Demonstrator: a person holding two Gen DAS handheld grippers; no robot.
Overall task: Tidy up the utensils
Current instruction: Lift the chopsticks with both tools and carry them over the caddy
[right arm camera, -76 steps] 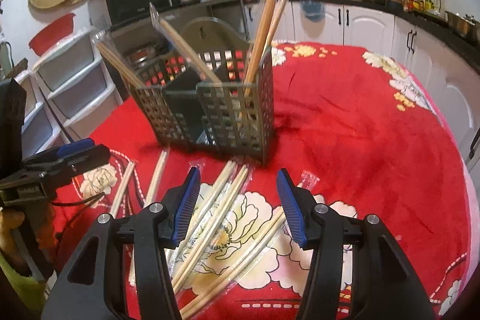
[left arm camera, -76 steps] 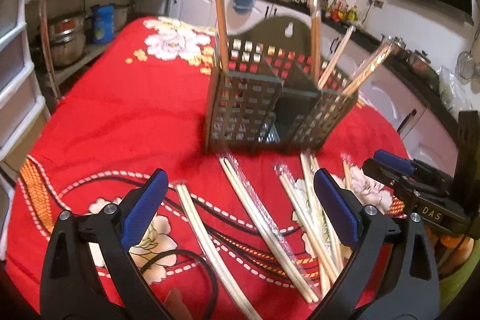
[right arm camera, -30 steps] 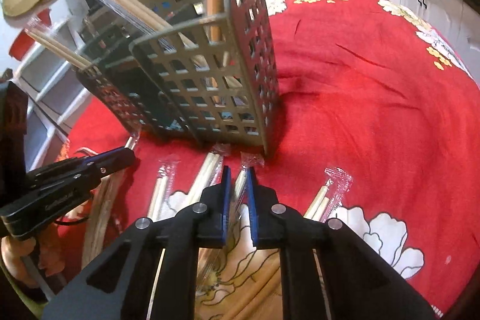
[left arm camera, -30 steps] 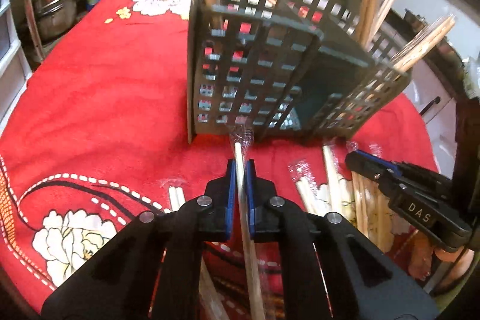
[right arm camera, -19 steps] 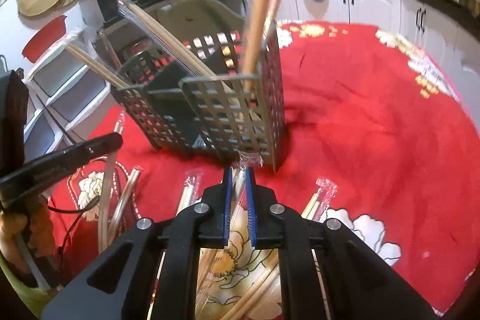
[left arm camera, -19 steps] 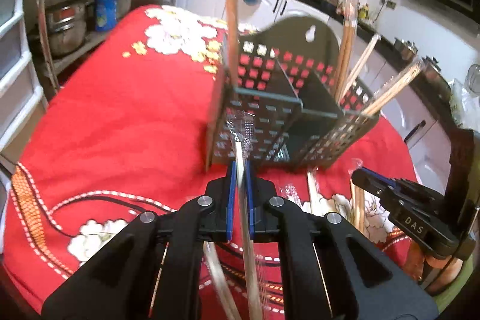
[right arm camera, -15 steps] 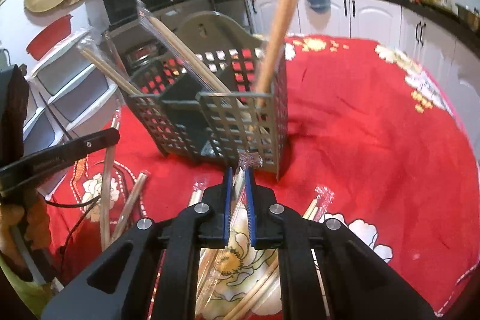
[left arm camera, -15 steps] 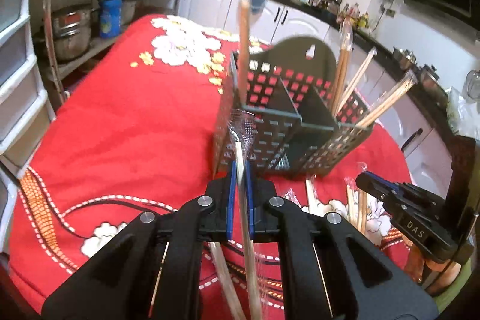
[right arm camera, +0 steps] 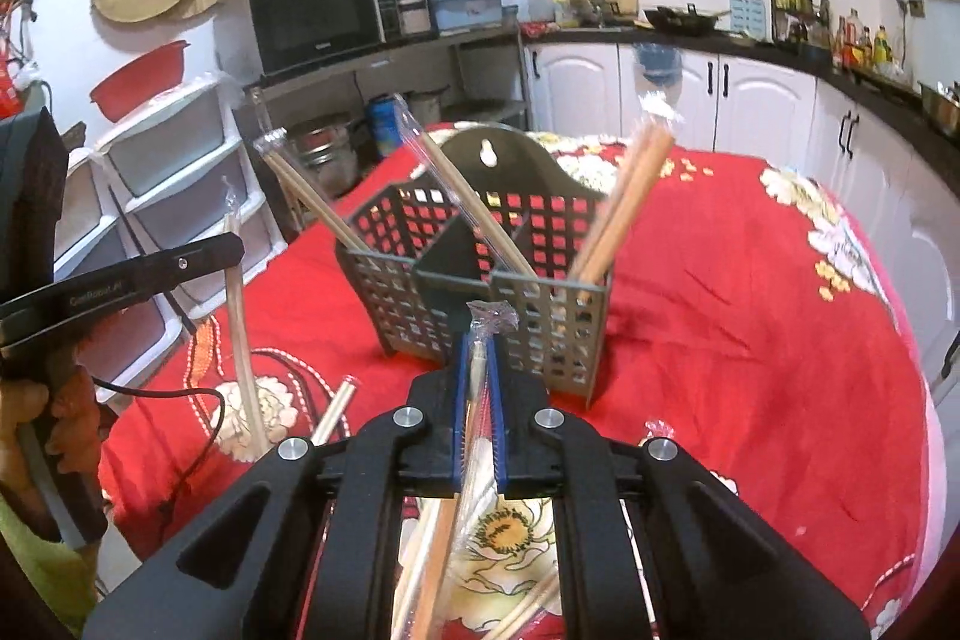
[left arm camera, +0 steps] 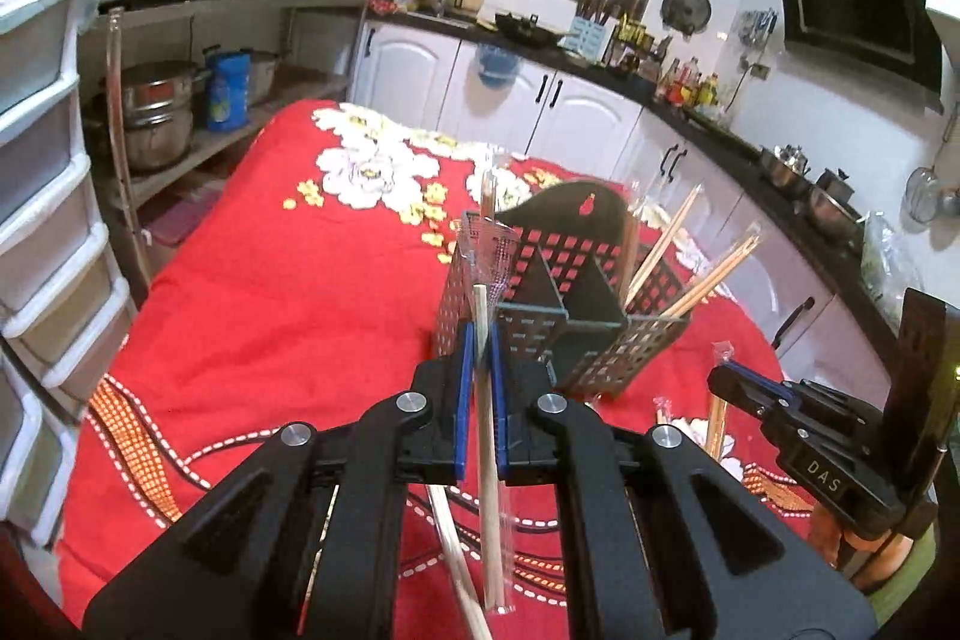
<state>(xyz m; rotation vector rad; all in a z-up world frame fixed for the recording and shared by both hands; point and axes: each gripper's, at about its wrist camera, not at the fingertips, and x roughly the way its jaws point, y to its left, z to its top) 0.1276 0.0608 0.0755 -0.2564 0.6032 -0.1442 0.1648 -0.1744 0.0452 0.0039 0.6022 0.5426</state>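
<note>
A slotted caddy point(right arm camera: 480, 280) is standing on the bench point(right arm camera: 750, 340), toward its middle. Wrapped chopsticks point(right arm camera: 618, 202) are leaning in the caddy's end compartments, tips sticking out above the rim. More wrapped chopsticks point(right arm camera: 336, 409) are lying on the bench in front of the caddy. Behind the bench, a counter point(left arm camera: 600, 64) is running along the wall, with drawers point(left arm camera: 42, 196) standing off to the left.

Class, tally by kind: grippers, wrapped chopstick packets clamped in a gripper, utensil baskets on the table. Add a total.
Grippers: 2, left gripper and right gripper
Clamped packets: 2, left packet and right packet
Utensil basket: 1
Total: 5
</note>
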